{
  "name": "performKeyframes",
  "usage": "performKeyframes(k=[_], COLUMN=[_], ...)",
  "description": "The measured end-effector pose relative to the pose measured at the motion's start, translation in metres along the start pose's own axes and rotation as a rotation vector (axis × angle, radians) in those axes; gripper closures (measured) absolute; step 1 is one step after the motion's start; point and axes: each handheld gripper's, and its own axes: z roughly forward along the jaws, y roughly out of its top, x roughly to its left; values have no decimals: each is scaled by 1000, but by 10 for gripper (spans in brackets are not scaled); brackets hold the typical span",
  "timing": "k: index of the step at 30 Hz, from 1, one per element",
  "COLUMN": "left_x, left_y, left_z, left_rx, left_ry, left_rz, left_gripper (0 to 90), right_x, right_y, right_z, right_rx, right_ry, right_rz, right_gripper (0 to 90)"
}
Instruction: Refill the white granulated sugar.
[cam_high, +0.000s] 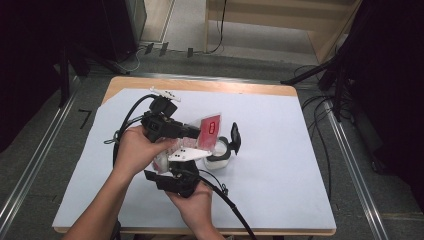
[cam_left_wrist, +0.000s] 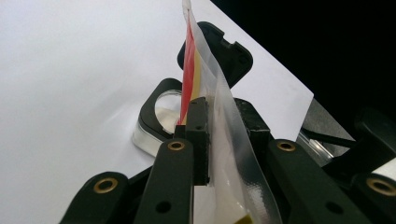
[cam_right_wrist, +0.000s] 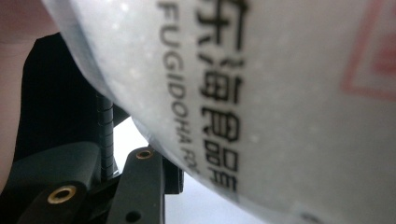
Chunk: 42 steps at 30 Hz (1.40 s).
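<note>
Two grippers are sharing one plastic pouch near the middle of the white table cover, and the split of work looks deliberate. The left gripper, coming in from nine o'clock in the high view, is pinching the pouch's flat sealed edge between its pads, so the red-printed end is pointing toward two o'clock. The right gripper, reaching up from six o'clock, is cradling the bulging, powder-filled body; its jaws are partly closed around that body, though I cannot tell how firmly the pads are pressing. Just beside the pouch at four o'clock, a clear container is sitting with its black hinged lid flipped open. Holding the bag high and tilted over that opening is probably meant for pouring the contents in.
</note>
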Motion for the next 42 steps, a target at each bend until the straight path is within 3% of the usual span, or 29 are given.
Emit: performKeyframes(k=[42], left_x=[2], left_y=[0], left_z=[1], left_rx=[-2], left_ry=[4], left_rz=[1], left_gripper=[787], right_x=[-1], right_y=[0], right_z=[1], right_rx=[0], right_ry=[-9], right_rz=[0], right_gripper=[621])
